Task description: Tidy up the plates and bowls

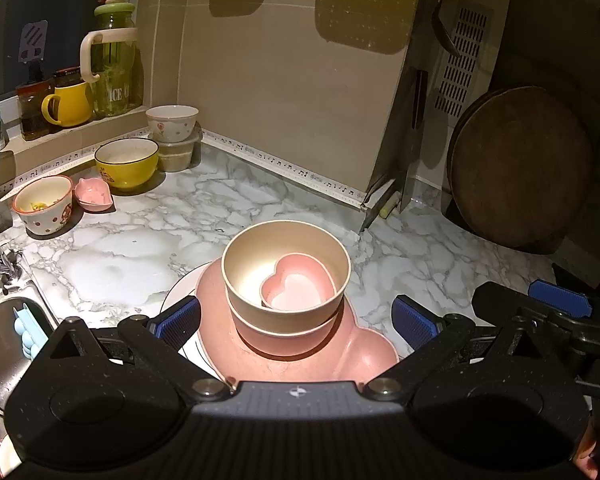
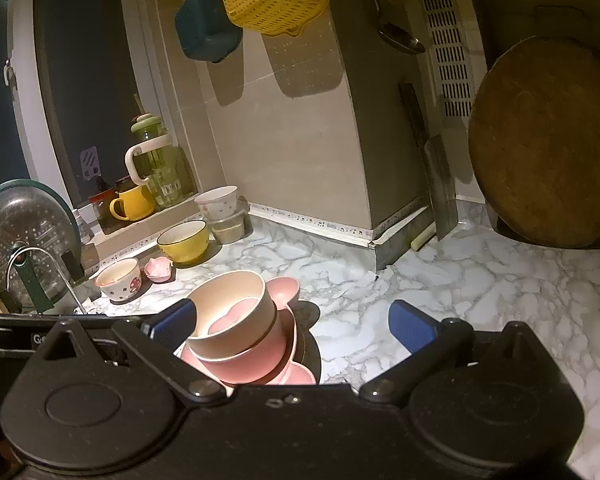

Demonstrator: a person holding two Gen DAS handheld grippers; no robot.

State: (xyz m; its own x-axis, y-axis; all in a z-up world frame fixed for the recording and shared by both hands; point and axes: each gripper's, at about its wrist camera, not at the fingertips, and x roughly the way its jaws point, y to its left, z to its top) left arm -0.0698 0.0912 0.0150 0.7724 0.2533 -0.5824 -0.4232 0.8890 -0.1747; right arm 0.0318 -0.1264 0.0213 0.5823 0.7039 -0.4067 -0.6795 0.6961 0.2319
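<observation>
Fingers (image 1: 414, 322) wide around stacked bowls (image 1: 286, 280).

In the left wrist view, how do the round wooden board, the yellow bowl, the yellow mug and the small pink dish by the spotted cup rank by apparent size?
1. Round wooden board
2. Yellow bowl
3. Yellow mug
4. Small pink dish

The mug stands farther back, so its lead over the dish is unsure.

Two close wrist views down over one shared bowl stack (image 1: 286, 288), left head-on.

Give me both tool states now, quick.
Left tool: open, straddling the stacked bowls, gripping nothing.
Right tool: open, holding nothing, beside the same stack.
</observation>
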